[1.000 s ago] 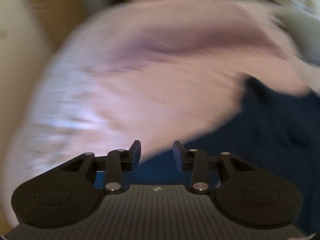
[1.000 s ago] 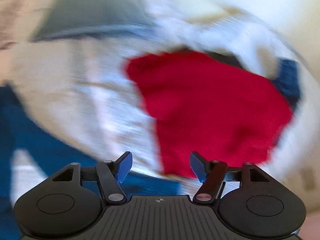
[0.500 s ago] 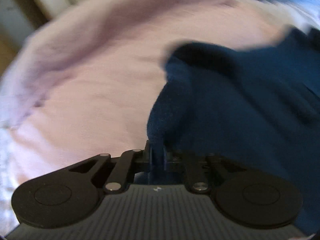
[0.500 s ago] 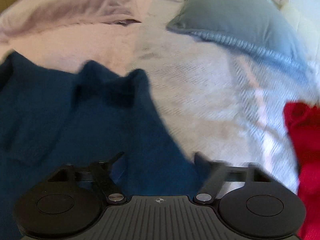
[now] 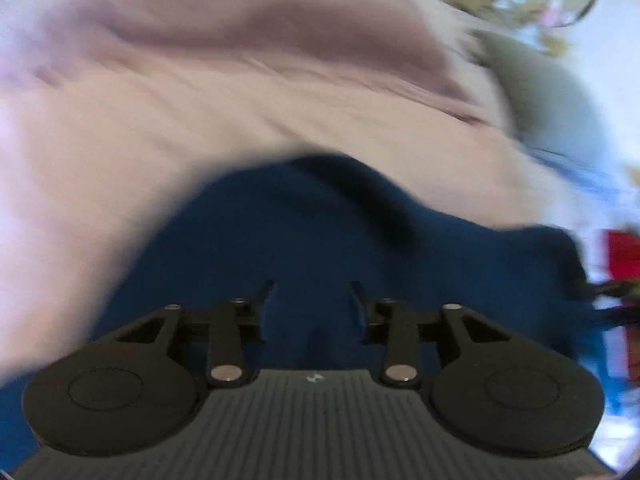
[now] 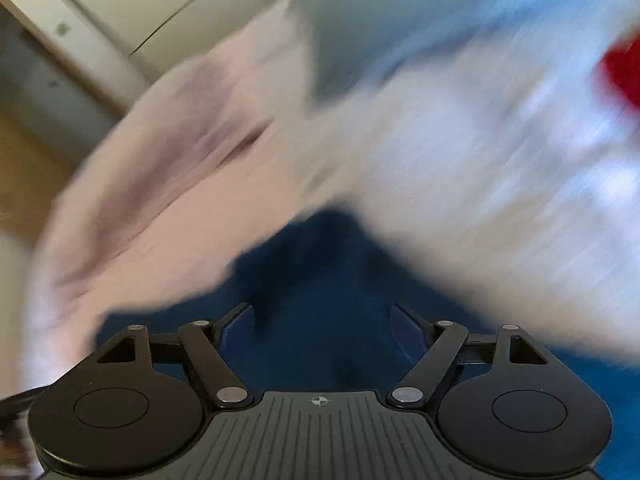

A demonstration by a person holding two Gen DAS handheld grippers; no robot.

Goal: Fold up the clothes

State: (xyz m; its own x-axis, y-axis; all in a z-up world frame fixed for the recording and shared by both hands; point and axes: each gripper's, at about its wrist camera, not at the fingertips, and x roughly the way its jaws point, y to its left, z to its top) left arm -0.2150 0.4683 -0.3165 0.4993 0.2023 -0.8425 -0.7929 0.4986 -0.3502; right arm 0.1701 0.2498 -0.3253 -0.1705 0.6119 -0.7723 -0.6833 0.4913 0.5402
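A dark blue garment (image 5: 320, 240) lies spread on the bed under both grippers. In the left wrist view my left gripper (image 5: 312, 286) hovers low over it. Its jaws are opening and its pads press on nothing, with blue cloth filling the gap behind them. My right gripper (image 6: 320, 310) is also over the blue garment (image 6: 320, 280), near its edge. Its jaws are opening wide and grip no cloth. Both views are blurred by motion.
A pink blanket (image 5: 200, 80) covers the bed beyond the blue garment, also in the right wrist view as the pink blanket (image 6: 180, 160). A grey pillow (image 5: 552, 92) lies at the far right. A red garment (image 5: 622, 252) sits at the right edge, and the red garment (image 6: 624, 72) shows upper right.
My left gripper was shut on a fold of the blue garment half a second ago and now stands open over it. My right gripper swung from the red garment to the blue one.
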